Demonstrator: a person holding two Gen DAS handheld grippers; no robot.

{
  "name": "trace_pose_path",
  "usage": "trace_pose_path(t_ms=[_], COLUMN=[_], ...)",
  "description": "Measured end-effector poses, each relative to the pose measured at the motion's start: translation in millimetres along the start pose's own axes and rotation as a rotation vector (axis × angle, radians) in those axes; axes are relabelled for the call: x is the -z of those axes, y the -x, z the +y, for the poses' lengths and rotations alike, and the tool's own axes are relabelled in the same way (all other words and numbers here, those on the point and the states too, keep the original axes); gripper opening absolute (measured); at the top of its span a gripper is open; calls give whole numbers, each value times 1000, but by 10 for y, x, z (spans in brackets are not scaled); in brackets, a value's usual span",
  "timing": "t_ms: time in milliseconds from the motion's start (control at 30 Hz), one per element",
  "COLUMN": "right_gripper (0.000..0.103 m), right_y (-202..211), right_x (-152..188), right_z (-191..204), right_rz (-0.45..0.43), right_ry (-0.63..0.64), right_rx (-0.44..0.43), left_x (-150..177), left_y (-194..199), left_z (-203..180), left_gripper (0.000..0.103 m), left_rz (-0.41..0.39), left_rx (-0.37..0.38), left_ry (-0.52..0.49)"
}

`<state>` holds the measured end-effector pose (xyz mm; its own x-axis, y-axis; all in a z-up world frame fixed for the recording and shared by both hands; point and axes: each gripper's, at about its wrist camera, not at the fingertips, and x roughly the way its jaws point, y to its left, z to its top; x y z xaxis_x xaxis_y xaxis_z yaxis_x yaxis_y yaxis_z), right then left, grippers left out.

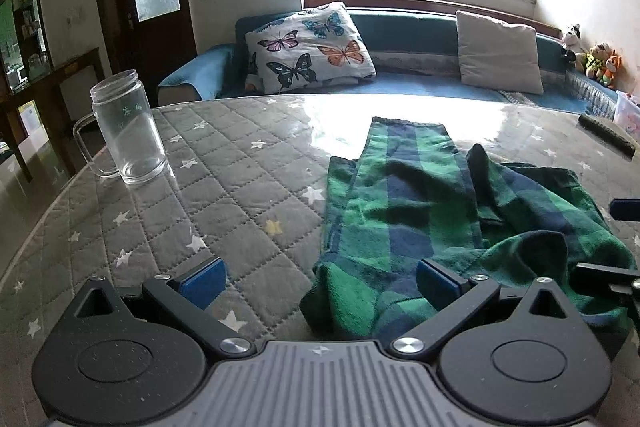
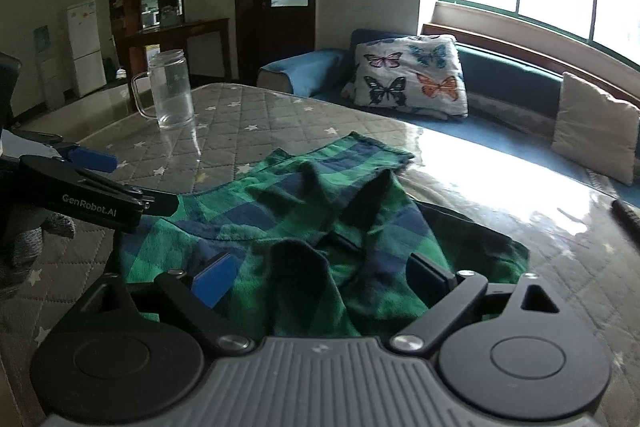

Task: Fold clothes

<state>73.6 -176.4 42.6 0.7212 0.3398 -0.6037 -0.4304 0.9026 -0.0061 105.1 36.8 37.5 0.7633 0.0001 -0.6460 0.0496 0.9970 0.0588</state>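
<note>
**Both hand-held grippers spread over rumpled plaid garment, no grasp yet**

Green-and-navy plaid flannel garment [image 1: 432, 219] lies crumpled on the grey quilted star-print worktop [image 1: 224, 187]. Long axis runs roughly 6-to-12 in the left wrist view, one flat strip reaching toward 12 and the bunched bulk spilling to 3.

Left hand-held gripper [image 1: 320, 283]: blue pads spread wide, holding nothing. Garment's near left corner sits between the fingers, dead ahead at 12 and leaning to 1; left pad is over bare quilt, right pad over cloth. Contact with fabric: cannot tell.

Right hand-held gripper [image 2: 320, 281]: jaws spread, nothing pinched. A raised dark fold of the garment [image 2: 304, 259] stands between the pads at 12. The left tool shows at 9 in this view, over the garment's edge.

Judgement: both are about equally near the near hem; the left one owns the left corner, the right one the middle hump. Next move likely needs each to close on a near edge and pull flat before folding away toward 12.

Containers: clear glass mug with handle [image 1: 128, 131] stands upright at 10, well apart from the garment; looks empty. Dark slim object [image 1: 608, 137] at 2 near the worktop edge, identity unclear.
</note>
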Motion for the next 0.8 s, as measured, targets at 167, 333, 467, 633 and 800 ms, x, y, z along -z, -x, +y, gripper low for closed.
trace_pose_path(t_ms=[167,333,467,633,800], right_gripper=[88,78,55,15,6], right_y=[-178,-294,-417,-415,-70], right_x=[-62,-90,-62,-14,35], right_z=[26,19,-8,-53,-1], right_rz=[24,46,88,102,63], right_ry=[5,-5,-17,-59,-15], right_rx=[-39,-83,-126,-182,-226], left_x=[-21,-12,15,37,17], left_y=[-63,-114,-120,-89,8], left_z=[-15,-25,-25,23,113], left_gripper=[102,102,102,102,102], left_rz=[9,21,29,29,9], left_rx=[9,18,30,20,5], left_ry=[-17,-23,-26,-17,-5])
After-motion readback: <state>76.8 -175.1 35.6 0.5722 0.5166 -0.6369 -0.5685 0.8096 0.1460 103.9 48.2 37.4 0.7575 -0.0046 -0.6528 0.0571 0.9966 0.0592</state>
